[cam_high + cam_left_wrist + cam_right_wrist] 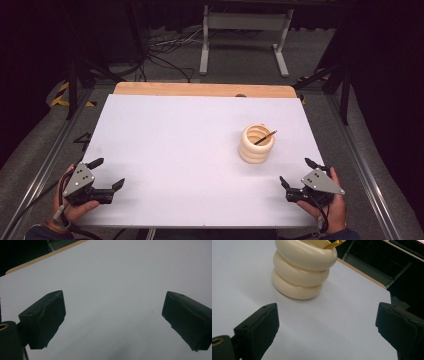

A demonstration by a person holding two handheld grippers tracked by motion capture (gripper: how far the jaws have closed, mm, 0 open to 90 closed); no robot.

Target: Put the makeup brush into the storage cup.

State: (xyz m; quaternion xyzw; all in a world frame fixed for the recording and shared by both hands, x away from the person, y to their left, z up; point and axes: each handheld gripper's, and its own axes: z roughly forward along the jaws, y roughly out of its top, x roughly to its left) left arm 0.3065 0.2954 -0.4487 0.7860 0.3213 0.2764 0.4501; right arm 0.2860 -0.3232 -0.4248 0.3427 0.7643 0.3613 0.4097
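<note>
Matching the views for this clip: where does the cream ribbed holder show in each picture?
High view: the cream ribbed holder stands right of centre on the white sheet.
Left gripper view: bare white sheet between the jaws, no holder.
Right gripper view: holder upper left.
Shared landmark: the table's wooden far edge.

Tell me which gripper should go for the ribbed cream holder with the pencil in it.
Right. The right gripper sits open near the cream holder; the left gripper is across the table.

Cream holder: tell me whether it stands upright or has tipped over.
Upright. The holder rests on its base on the white table, its mouth facing up, with a pencil leaning inside against the rim.
</note>
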